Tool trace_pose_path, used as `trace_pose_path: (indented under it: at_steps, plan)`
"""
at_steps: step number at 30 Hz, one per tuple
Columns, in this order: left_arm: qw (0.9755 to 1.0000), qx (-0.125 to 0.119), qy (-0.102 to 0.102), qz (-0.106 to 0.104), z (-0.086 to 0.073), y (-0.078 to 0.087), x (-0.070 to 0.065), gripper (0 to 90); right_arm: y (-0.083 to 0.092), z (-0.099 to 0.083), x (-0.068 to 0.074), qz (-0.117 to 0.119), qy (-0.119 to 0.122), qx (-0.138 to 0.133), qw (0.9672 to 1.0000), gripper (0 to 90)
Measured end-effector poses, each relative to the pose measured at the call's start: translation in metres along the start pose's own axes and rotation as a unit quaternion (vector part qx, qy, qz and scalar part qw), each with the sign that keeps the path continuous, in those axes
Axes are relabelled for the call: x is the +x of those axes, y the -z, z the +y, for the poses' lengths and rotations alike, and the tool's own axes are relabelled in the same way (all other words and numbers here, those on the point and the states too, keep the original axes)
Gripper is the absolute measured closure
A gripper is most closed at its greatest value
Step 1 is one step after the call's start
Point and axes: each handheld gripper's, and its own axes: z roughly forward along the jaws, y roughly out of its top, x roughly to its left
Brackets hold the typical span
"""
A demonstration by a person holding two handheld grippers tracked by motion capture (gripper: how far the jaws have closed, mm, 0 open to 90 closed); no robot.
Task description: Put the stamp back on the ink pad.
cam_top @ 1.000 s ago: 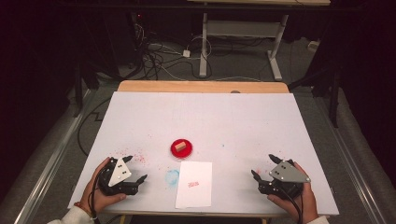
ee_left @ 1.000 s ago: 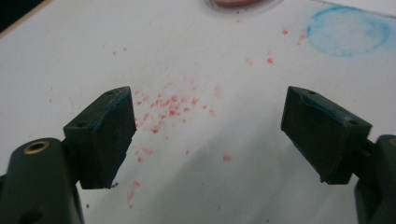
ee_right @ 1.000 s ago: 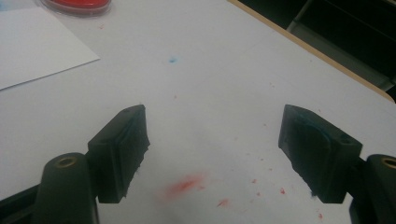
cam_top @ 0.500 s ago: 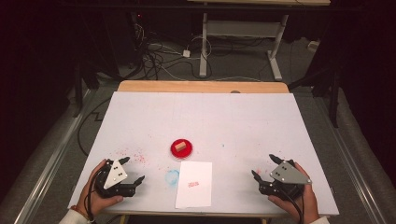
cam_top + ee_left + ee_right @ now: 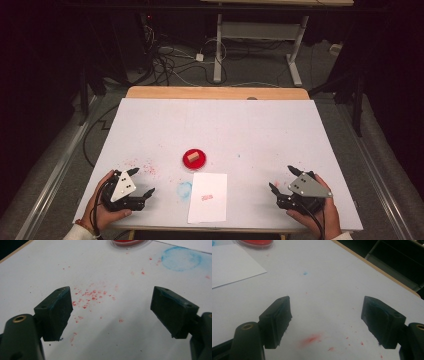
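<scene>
The small tan block (image 5: 194, 157), most likely a stamp, sits in the round red ink dish (image 5: 195, 160) on the tabletop (image 5: 225, 125), ahead of both hands and between them. From the left hand-held gripper (image 5: 142, 192) it lies forward and to the right, near; from the right hand-held gripper (image 5: 281, 180) it lies forward and to the left, somewhat farther off, so the left hand looks the nearer one for a reach. The block's long axis runs roughly across the tabletop, though it is too small to be sure. Just on the near side of the dish lies a white sheet of paper (image 5: 207, 197) with a faint red mark (image 5: 205, 197), between the two hands, and a pale blue ring stain (image 5: 184, 189) shows beside its left edge. Both hand-held grippers rest low at the near edge with jaws spread wide and nothing between them; the left gripper view shows the dish rim at top and red specks (image 5: 87, 297) on the surface. The tabletop is white, speckled with red and blue ink. Beyond its far wooden edge the room is dark, with cables (image 5: 170, 60) on the floor and a desk frame (image 5: 255, 35).
</scene>
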Motion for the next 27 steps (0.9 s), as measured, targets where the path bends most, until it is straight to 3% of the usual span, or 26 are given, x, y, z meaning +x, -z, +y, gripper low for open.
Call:
trace_pose_path:
  at_steps: [14, 27]
  plan:
    - [1.0000, 0.002, 0.004, 0.000, 0.001, -0.003, 0.003, 17.3, -0.003, 0.001, -0.002, 0.010, -0.010, -0.001, 0.9999, 24.3]
    - [0.9998, 0.012, 0.013, 0.000, 0.003, -0.012, 0.007, 17.3, -0.003, -0.004, -0.008, 0.003, -0.018, 0.003, 0.9998, 24.3]
